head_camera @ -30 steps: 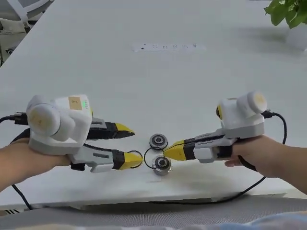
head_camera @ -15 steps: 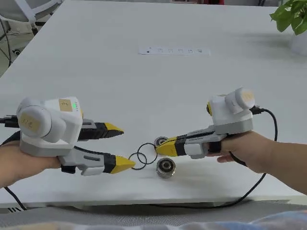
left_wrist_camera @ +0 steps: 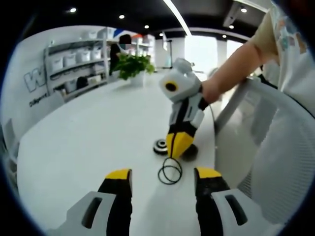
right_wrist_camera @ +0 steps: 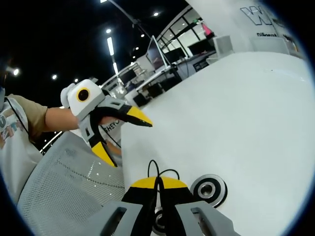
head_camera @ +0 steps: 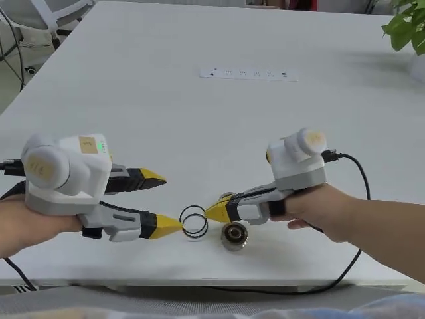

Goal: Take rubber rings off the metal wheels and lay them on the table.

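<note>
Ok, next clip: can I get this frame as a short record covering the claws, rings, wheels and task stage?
left claw: open, empty, pointing toward the rings
right claw: shut on the rubber rings
rubber rings: black, apparently two overlapping loops, at the right claw's tip between both claws; contact with the table unclear
near metal wheel: on the table, just beside the right claw
far metal wheel: on the table, on the right claw's other side
task stage: held rings clear of both wheels, not yet released
</note>
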